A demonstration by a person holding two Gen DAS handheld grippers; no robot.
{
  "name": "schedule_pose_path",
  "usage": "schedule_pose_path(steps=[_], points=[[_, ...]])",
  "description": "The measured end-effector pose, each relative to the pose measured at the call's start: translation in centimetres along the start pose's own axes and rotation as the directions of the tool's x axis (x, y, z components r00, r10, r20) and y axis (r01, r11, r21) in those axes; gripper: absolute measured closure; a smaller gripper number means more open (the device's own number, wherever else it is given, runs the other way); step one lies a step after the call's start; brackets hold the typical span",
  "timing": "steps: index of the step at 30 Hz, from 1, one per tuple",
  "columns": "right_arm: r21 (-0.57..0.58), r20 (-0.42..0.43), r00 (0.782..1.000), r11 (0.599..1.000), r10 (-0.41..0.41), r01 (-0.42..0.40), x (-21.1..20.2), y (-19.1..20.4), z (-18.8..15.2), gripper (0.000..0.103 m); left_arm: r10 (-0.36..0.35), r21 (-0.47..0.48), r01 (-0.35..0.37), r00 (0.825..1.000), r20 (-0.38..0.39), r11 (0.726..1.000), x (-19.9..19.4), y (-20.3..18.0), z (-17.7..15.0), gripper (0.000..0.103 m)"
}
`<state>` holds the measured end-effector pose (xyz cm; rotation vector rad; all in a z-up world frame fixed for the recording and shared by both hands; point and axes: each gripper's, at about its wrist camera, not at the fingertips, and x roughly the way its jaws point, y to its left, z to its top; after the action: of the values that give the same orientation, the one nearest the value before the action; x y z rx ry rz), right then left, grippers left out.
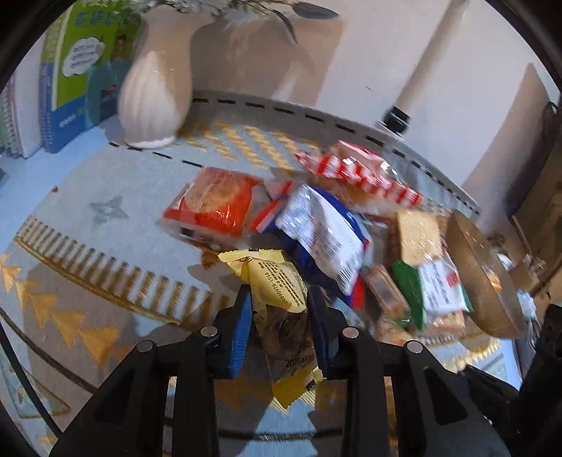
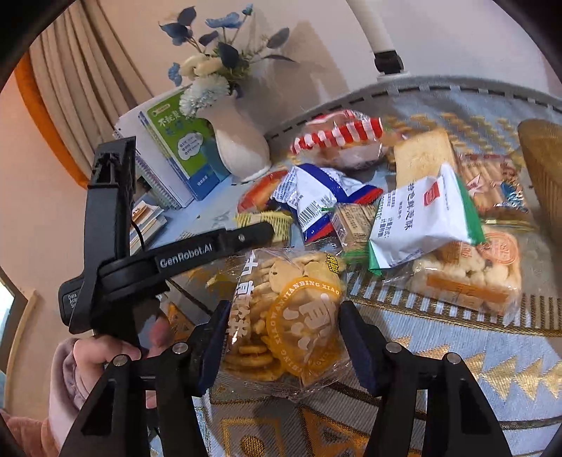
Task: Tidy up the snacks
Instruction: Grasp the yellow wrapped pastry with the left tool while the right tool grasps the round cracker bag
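Note:
My left gripper (image 1: 281,306) is shut on a yellow snack packet (image 1: 277,281) and holds it above the patterned cloth. My right gripper (image 2: 282,316) is shut on a clear bag of small round crackers (image 2: 284,316) with a yellow label. A pile of snacks lies beyond: an orange packet (image 1: 214,204), a blue and white packet (image 1: 326,232) (image 2: 316,197), a red-striped bag (image 1: 358,172) (image 2: 340,135), a green and white packet (image 1: 435,288) (image 2: 421,218) and a toast slice pack (image 1: 418,235) (image 2: 421,154). The left gripper's body (image 2: 116,253) shows in the right wrist view.
A white vase (image 1: 154,95) (image 2: 239,147) with blue flowers stands at the back beside green books (image 1: 80,70) (image 2: 175,140). A woven basket (image 1: 481,277) (image 2: 541,158) stands at the right. A white pole (image 1: 428,63) (image 2: 379,31) rises at the table's far edge.

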<state>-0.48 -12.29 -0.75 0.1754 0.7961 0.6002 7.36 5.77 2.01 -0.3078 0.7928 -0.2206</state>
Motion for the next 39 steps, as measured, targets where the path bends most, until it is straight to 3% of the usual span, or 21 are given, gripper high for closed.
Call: schedule_pose_path(steps=[5,6,7,10,13,17,22,27,31,39], points=[[-0.014,-0.010,1.000,1.000,-0.027,0.027,-0.4,0.3,-0.8,0.043,0.047,0.005,-0.047,0.998,-0.033,0.999,0.9,-0.2,0.3,0.054],[-0.011,-0.013,1.000,1.000,-0.023,0.023,-0.3,0.1,-0.7,0.043,0.070,0.027,-0.069,0.997,-0.038,0.997,1.1,-0.6,0.3,0.056],[-0.002,-0.018,1.000,1.000,-0.024,0.024,-0.2,-0.1,-0.7,0.043,0.082,0.042,-0.081,0.996,-0.040,0.996,1.1,-1.0,0.3,0.066],[0.019,-0.021,1.000,1.000,-0.008,0.009,0.0,-0.6,-0.5,0.043,0.093,0.085,-0.090,0.995,-0.030,0.992,1.0,-1.9,0.2,0.072],[0.029,-0.010,1.000,1.000,-0.004,0.004,-0.4,-1.0,-0.6,0.043,0.091,0.068,-0.090,0.996,-0.011,0.994,0.6,-1.5,0.2,0.075],[0.069,0.020,1.000,0.997,0.024,-0.025,-1.0,-2.0,-0.6,0.044,0.058,0.053,-0.061,0.997,0.054,0.997,-0.9,-1.1,0.1,0.075],[0.076,0.056,0.998,0.997,0.026,-0.030,-1.9,-2.2,-0.7,0.046,0.081,0.082,-0.088,0.993,0.084,0.993,-1.5,-1.9,0.1,0.076],[0.084,0.116,0.993,0.996,0.021,-0.031,-3.2,-2.3,-1.0,0.047,0.101,0.108,-0.124,0.975,0.198,0.986,-3.7,-2.9,-0.6,0.076],[0.052,0.160,0.987,0.998,0.032,-0.041,-4.0,-1.5,-1.1,0.048,0.094,0.089,-0.118,0.965,0.243,0.989,-4.8,-2.7,-1.0,0.076],[-0.059,0.244,0.968,0.997,0.068,-0.055,-5.4,0.9,-1.4,0.048,0.088,-0.015,-0.086,0.977,0.195,0.996,-5.8,-1.3,-2.0,0.076]])
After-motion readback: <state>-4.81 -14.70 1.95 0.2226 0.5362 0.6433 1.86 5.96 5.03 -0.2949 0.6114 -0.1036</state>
